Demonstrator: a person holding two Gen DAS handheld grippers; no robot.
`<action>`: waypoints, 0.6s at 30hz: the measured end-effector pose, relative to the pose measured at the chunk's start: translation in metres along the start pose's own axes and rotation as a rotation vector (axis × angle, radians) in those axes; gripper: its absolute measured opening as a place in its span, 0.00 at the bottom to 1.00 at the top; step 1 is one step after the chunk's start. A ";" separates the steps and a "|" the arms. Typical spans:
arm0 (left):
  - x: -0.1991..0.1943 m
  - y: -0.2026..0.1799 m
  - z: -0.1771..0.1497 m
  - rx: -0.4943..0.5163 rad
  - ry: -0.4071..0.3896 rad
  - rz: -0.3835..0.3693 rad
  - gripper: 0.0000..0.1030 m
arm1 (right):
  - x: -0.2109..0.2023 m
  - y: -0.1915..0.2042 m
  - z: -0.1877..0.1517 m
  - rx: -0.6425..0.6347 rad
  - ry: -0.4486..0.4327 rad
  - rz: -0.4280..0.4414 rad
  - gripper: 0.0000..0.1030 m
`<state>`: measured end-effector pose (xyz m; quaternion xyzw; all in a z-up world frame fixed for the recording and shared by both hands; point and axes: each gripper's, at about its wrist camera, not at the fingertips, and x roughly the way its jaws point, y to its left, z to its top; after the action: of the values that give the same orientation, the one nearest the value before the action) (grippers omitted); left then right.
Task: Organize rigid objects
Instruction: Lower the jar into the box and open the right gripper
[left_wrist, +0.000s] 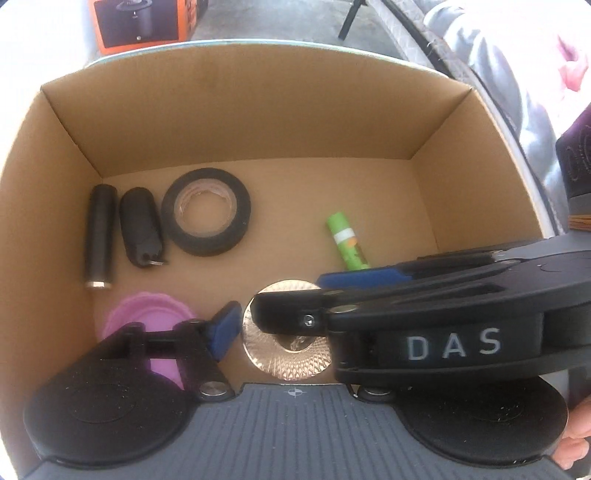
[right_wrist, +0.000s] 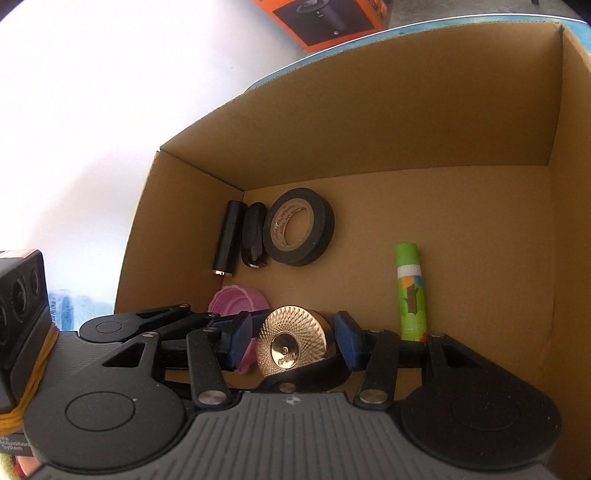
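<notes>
A round rose-gold compact (right_wrist: 293, 345) with a patterned lid is clamped between the blue pads of my right gripper (right_wrist: 293, 341), low over the floor of a cardboard box (right_wrist: 406, 129). In the left wrist view the right gripper (left_wrist: 295, 291) crosses in from the right and covers part of the compact (left_wrist: 284, 354). My left gripper (left_wrist: 291, 332) stands around the same compact. Its left pad (left_wrist: 223, 328) is just clear of the rim, and its other finger is hidden behind the right gripper. From the left, a black finger (right_wrist: 166, 314) of the left gripper reaches in.
Along the box's far left lie a black cylinder (left_wrist: 99, 236), a black key fob (left_wrist: 142, 225) and a black tape roll (left_wrist: 207, 218). A green glue stick (left_wrist: 345, 240) lies to the right, a pink scalloped lid (left_wrist: 147, 314) near left. An orange carton (left_wrist: 140, 22) stands outside.
</notes>
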<state>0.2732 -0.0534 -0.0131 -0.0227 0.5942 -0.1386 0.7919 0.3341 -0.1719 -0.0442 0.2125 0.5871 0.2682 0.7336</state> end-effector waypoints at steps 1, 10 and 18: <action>-0.002 -0.001 0.000 0.006 -0.007 0.001 0.64 | -0.001 0.002 -0.002 -0.003 -0.005 -0.002 0.52; -0.041 -0.018 -0.014 0.076 -0.143 0.006 0.78 | -0.054 0.021 -0.029 -0.086 -0.189 0.039 0.59; -0.100 -0.020 -0.059 0.112 -0.291 -0.068 0.85 | -0.133 0.017 -0.113 -0.095 -0.404 0.131 0.65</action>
<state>0.1881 -0.0404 0.0668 -0.0185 0.4635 -0.1937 0.8645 0.1993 -0.2448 0.0407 0.2647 0.3997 0.2945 0.8267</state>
